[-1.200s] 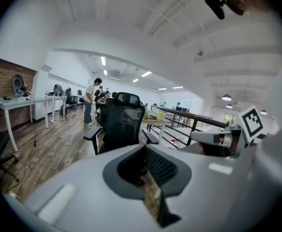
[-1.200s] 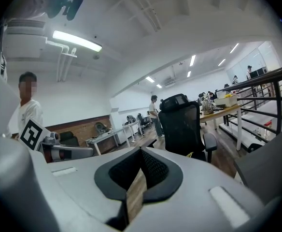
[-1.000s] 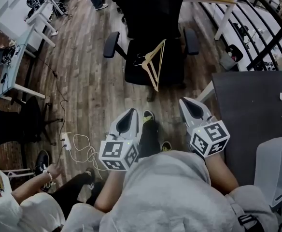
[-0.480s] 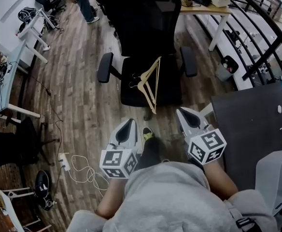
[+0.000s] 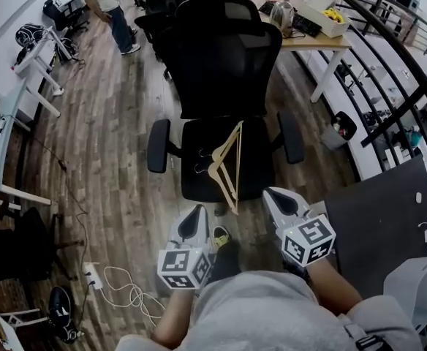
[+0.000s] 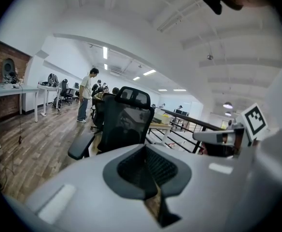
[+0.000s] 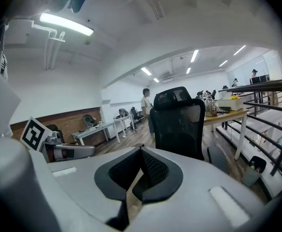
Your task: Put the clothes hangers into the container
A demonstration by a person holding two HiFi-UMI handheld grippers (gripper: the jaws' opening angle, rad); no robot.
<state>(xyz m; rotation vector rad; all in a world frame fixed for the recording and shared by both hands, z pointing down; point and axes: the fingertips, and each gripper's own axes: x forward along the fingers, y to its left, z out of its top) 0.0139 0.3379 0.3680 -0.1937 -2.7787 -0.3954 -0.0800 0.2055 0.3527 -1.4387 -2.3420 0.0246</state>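
head view: hangers are lying on a chair beyond left gripper and right gripper, both closed, empty.

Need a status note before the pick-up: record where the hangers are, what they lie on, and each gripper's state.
hangers: wooden, lying on the chair seat, untouched
chair: black office chair, ahead of both grippers
left gripper: shut, empty, short of the chair
right gripper: shut, empty, short of the chair
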